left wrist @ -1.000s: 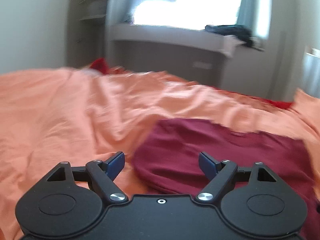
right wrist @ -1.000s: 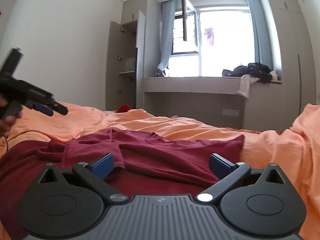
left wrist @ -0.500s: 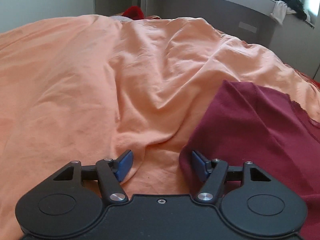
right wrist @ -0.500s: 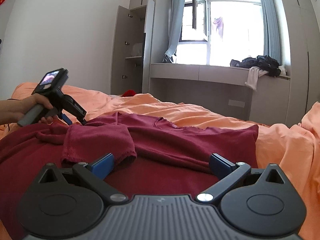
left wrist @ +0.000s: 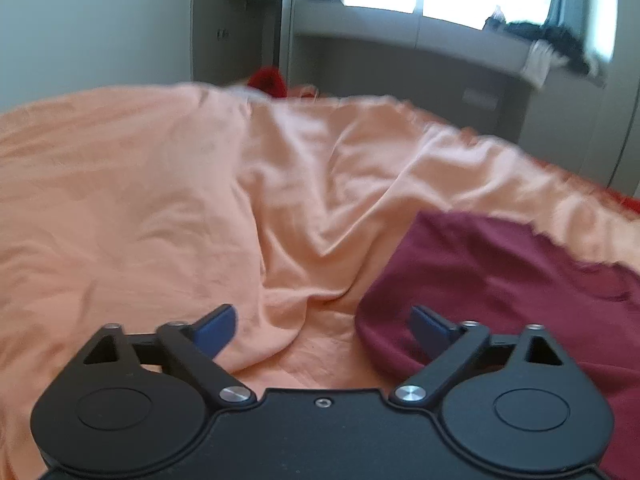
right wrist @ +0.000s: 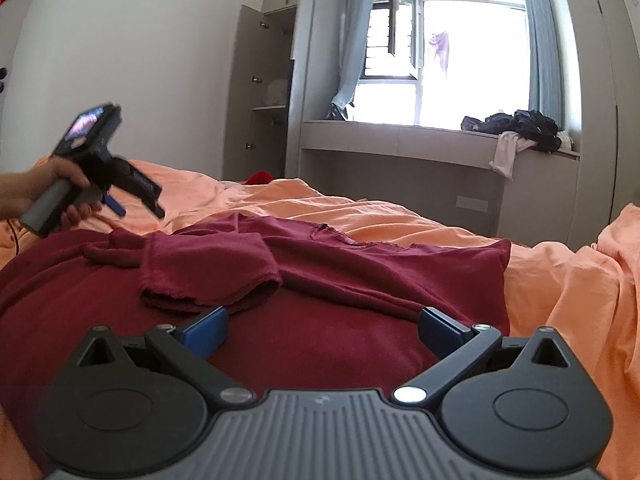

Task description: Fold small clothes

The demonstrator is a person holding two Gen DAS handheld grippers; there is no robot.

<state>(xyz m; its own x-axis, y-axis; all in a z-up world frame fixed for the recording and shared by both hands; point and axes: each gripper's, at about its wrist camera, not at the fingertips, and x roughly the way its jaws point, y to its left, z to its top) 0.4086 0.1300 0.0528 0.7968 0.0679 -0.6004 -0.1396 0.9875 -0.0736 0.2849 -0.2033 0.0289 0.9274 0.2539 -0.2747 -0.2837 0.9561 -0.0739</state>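
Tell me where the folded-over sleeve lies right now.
In the right wrist view, the sleeve lies left of centre on the maroon shirt, just beyond the right gripper.

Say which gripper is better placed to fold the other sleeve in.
Right, probably. The right gripper hangs open over the maroon shirt, near its unfolded side; the left gripper, just opened and empty, sits off the folded-sleeve edge.

A bright window (right wrist: 452, 60) occupies the upper centre-right of the right wrist view, one casement swung open, with grey-blue curtains (right wrist: 352, 40) at both sides and daylight washing out the glass. Below it runs a grey window ledge unit (right wrist: 400, 140) carrying a heap of dark and white clothing (right wrist: 516, 128) towards the right. At left of centre stands a tall grey wardrobe (right wrist: 268, 92) with its door open against a plain pale wall (right wrist: 140, 60), and an orange bedsheet (right wrist: 400, 220) fills the lower frame.
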